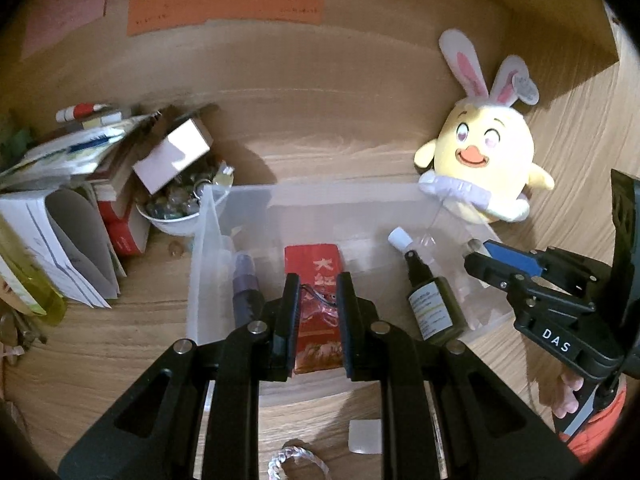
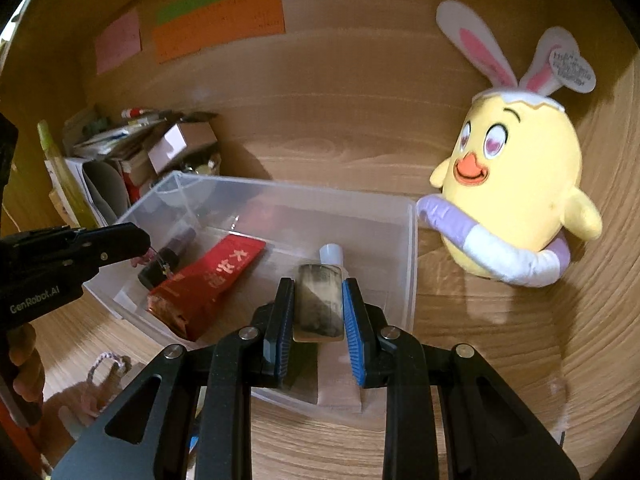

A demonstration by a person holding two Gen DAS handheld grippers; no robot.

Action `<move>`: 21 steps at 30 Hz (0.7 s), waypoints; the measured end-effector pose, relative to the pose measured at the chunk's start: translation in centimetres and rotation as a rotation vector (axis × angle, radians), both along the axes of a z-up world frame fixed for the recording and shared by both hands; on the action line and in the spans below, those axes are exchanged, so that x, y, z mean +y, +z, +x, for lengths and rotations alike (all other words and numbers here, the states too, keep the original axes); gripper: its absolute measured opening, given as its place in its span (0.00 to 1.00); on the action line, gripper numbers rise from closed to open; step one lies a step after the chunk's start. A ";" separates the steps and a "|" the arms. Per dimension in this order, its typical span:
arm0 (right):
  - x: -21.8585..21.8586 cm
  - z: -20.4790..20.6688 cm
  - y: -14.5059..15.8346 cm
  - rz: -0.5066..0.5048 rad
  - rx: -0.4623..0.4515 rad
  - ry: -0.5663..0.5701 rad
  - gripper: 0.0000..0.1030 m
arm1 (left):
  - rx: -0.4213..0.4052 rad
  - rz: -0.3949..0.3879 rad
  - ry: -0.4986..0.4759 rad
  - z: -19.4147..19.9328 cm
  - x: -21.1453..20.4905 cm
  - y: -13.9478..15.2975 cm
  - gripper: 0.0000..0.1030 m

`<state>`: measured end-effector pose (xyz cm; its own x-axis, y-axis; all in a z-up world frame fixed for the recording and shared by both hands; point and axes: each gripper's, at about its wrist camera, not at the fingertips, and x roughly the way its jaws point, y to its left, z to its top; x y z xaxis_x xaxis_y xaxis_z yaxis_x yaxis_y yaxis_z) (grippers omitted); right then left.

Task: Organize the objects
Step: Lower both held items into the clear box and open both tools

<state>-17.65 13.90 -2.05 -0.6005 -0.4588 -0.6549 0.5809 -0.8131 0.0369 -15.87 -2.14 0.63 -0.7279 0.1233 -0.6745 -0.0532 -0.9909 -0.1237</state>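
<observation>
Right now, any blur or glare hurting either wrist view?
Left wrist: book pile smeared by blur, bin hazy, red packet readable. Right wrist: sharper, plush chick crisp, small bottle between the fingers blurred; both barrel-distorted, dim warm light.

Packet (image 1: pixel 314 276) and bottle (image 1: pixel 434 306) side by side in the bin (image 1: pixel 208 240), plush toy (image 1: pixel 486 160) behind its right corner.

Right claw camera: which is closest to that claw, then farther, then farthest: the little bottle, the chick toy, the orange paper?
1. Bottle: between the right claw's fingers, over the clear box.
2. Chick toy: farther back, to the right, beside the box.
3. Orange paper: farthest, up on the back wall, left.
</observation>
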 end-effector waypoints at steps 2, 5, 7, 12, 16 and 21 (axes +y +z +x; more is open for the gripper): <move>-0.1 -0.2 -0.3 0.009 -0.009 0.002 0.21 | -0.012 -0.001 -0.004 -0.2 0.1 -0.3 0.16; -0.3 -0.3 -0.9 0.026 -0.020 0.004 0.21 | -0.029 -0.007 -0.005 -0.6 0.2 -0.8 0.16; -0.4 -0.3 -1.0 0.030 -0.024 0.007 0.21 | -0.041 -0.004 -0.008 -0.8 0.2 -1.0 0.16; -0.6 -0.3 -1.0 0.032 -0.030 0.014 0.21 | -0.063 -0.019 -0.012 -1.0 0.5 -1.6 0.16; -0.7 -0.3 -0.9 0.025 -0.032 0.019 0.21 | -0.062 -0.036 -0.015 -0.9 0.8 -1.7 0.16; -0.9 0.1 -0.6 0.038 -0.010 0.026 0.22 | -0.048 -0.049 -0.008 -0.5 0.9 -1.3 0.31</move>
